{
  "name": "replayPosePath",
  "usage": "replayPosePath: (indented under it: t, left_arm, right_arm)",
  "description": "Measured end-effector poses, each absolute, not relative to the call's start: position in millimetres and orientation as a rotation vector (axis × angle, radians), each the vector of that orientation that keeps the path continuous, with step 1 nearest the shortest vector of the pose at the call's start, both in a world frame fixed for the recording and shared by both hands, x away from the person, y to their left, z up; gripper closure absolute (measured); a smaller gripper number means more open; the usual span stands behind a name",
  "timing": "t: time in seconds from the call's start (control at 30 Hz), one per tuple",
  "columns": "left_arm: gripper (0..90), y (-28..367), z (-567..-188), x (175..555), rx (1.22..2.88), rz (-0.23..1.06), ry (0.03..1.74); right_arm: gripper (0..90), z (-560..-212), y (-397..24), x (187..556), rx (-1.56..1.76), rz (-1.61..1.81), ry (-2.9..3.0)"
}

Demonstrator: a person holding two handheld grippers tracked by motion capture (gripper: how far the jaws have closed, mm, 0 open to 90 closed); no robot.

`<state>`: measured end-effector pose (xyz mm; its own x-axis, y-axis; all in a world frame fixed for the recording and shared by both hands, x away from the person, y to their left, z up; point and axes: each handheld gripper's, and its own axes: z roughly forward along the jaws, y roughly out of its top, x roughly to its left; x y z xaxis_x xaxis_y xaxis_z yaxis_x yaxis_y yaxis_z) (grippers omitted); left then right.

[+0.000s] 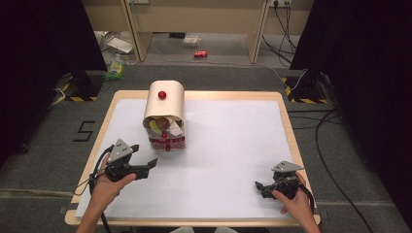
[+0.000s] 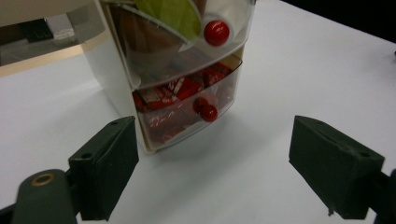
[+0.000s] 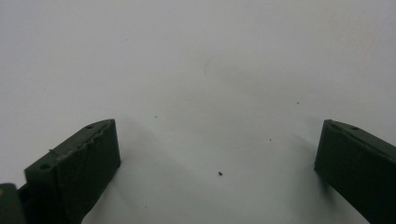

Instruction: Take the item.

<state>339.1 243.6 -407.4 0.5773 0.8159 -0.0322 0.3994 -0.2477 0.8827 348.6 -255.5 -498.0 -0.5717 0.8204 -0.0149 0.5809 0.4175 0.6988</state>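
Nothing looks begun: the left claw [image 2: 212,172], spread wide, faces the closed bottom drawer [image 2: 187,109] of the small cabinet [image 1: 164,116], while the right claw [image 3: 217,172] hovers spread over bare tabletop [image 1: 233,145].

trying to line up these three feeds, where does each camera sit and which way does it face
High view: above the person's side, looking forward and down on the table; both forearms, the left claw and right claw show.
Left gripper view: rides the left claw, looking at the drawer box; its two open jaws show.
Right gripper view: rides the right claw, facing bare white table; its open jaws show.
Shared: high and left gripper views both show the drawer box.
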Motion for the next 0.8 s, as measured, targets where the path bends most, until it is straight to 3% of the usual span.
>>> replayPosePath:
  t: [0.43,0.8]
  left_arm:
    - [15.7,226,-371,353,1.876,0.591,0.900]
    - [16.0,213,-362,370,1.903,0.606,0.890]
  right_arm:
    - [0.6,-498,-255,349,1.207,0.936,2.323]
    - [0.7,-498,-255,349,1.204,0.936,2.323]
